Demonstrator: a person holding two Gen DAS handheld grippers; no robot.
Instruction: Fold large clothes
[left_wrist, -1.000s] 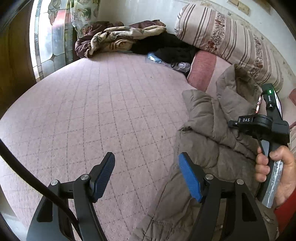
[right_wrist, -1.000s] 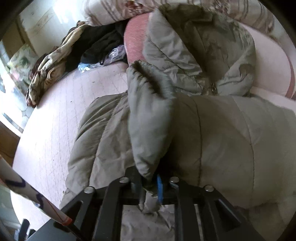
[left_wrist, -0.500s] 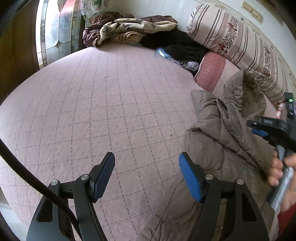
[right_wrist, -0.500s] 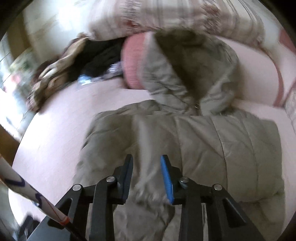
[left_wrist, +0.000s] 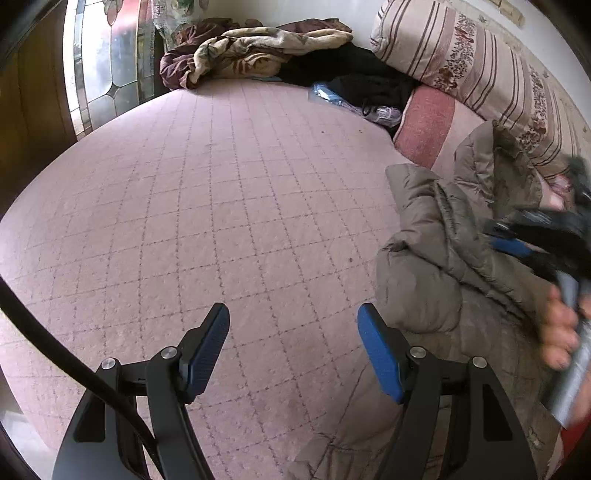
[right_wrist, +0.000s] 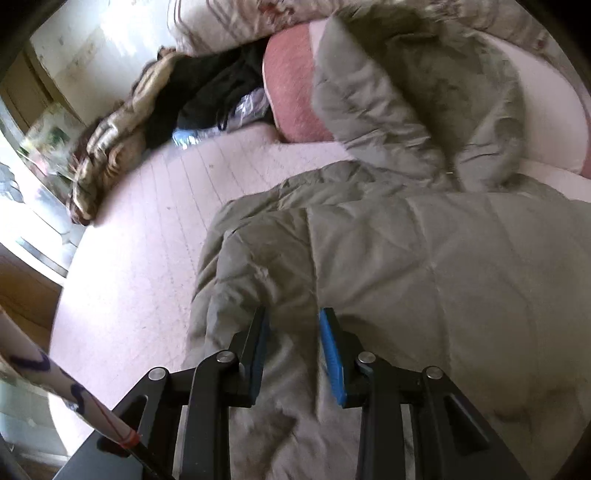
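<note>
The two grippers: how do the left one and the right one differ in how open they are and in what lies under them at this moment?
The left gripper is spread wide over the bare pink bedcover; the right gripper stands less open, over the olive padded coat. The left one has only the coat's edge beside one finger; the right one has coat fabric between its fingers. Both have blue pads and hold nothing.

A pink quilted bedspread (left_wrist: 207, 206) covers the bed. At its far edge lie a crumpled brown blanket (left_wrist: 251, 48) and dark clothes (left_wrist: 354, 74). A striped bolster (left_wrist: 472, 70) runs along the far right wall. Daylight comes through a leaded-glass window (left_wrist: 107, 62) far left.
</note>
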